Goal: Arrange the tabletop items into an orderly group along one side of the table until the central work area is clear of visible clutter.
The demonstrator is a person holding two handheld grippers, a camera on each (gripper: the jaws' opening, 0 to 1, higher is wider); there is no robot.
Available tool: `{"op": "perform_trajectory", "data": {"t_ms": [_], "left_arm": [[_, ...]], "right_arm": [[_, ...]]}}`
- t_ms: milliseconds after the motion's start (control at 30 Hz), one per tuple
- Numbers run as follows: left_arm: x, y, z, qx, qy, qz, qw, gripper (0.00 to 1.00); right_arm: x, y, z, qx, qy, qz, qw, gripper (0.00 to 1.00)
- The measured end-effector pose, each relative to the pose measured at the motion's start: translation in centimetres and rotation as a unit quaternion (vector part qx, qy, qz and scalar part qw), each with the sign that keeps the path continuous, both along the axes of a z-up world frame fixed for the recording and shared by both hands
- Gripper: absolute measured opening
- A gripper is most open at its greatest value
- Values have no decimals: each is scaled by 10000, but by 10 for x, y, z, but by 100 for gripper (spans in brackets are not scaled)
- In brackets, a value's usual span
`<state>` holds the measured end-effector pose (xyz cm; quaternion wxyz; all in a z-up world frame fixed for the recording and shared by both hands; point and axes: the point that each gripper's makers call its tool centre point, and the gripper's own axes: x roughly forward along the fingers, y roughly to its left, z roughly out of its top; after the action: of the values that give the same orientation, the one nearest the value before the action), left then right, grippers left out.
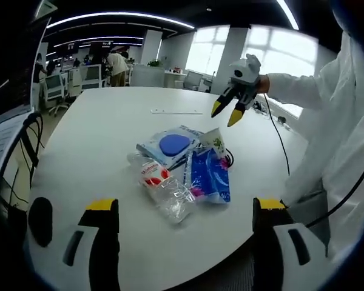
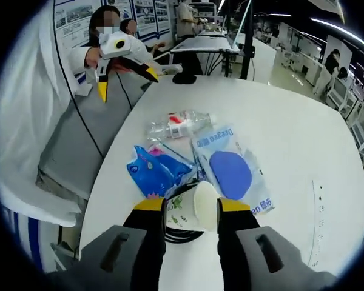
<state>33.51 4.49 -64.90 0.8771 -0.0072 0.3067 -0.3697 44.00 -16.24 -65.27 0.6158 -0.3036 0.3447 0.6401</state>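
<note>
Both tongs hung above the white table point(image 1: 109, 121): left gripper point(image 1: 186, 209) gaped empty before the plastic bottle point(image 1: 164, 185) and blue packets point(image 1: 209, 176) (bunched mid-table), right gripper point(image 2: 191, 206) straddled the tube point(image 2: 191, 212), grip uncertain. Gathering seemed underway; next, carrying the tube edgeward.

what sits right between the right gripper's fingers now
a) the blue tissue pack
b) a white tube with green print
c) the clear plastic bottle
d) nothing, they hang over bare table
b: in the right gripper view the white tube with green print lies between the right gripper fingers, while the clear plastic bottle and blue tissue pack lie farther ahead on the table.
</note>
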Motion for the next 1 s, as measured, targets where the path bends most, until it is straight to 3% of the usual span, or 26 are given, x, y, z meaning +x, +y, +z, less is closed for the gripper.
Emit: {"op": "perform_trajectory", "data": {"t_ms": [567,1000], "left_arm": [[3,6,-9,-76,58,143,9999,93],[5,6,-11,-140,52,213,9997,92]], "right_arm": [[-11,2,-27,-685,797,695,9920,17],[-10,-1,-35,-822,1050,809,9878,3]]}}
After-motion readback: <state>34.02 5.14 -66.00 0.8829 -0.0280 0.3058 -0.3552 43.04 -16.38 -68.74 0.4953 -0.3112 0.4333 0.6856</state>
